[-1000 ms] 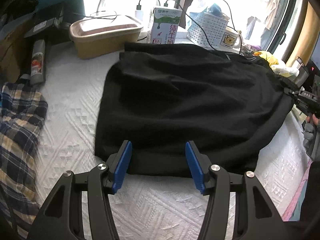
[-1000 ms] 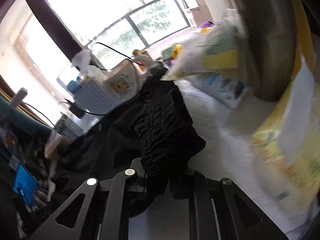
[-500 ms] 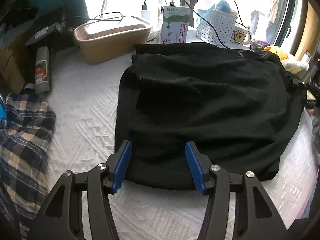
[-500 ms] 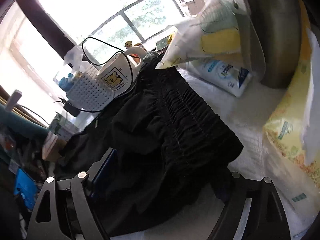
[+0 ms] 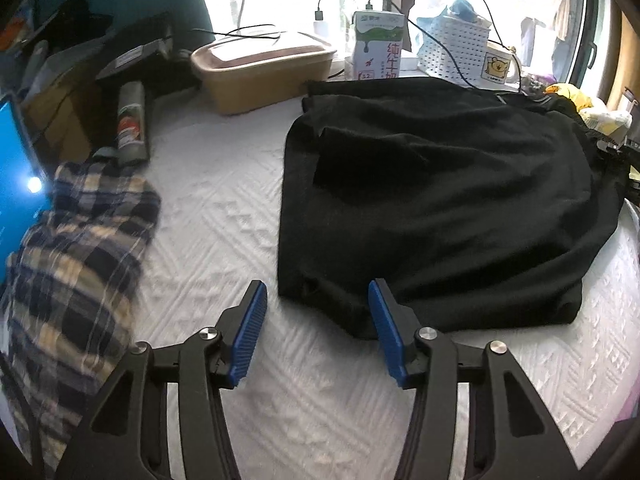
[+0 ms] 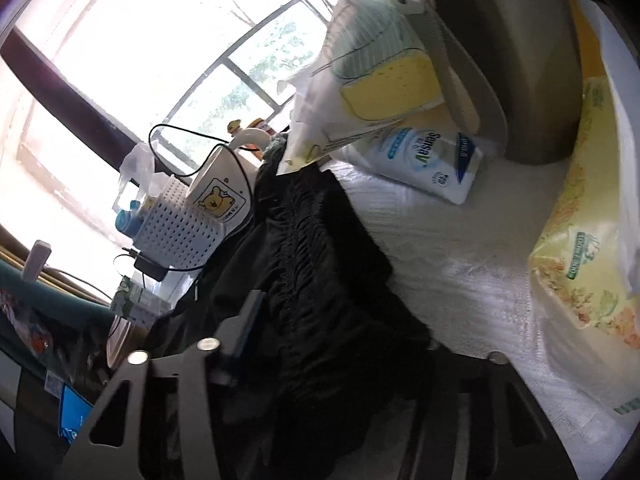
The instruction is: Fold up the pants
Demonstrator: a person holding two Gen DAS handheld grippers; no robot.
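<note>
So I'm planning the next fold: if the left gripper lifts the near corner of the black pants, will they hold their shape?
Probably not. The black pants lie in soft wrinkles on the white quilted cover, so a lifted corner would likely droop. The folded layers may slide apart. The gathered waistband looks bulkier, so it likely drags.

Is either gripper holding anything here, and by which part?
Nothing is held. The left gripper is open at the black pants' near corner; the right gripper is open around their gathered waistband.
</note>
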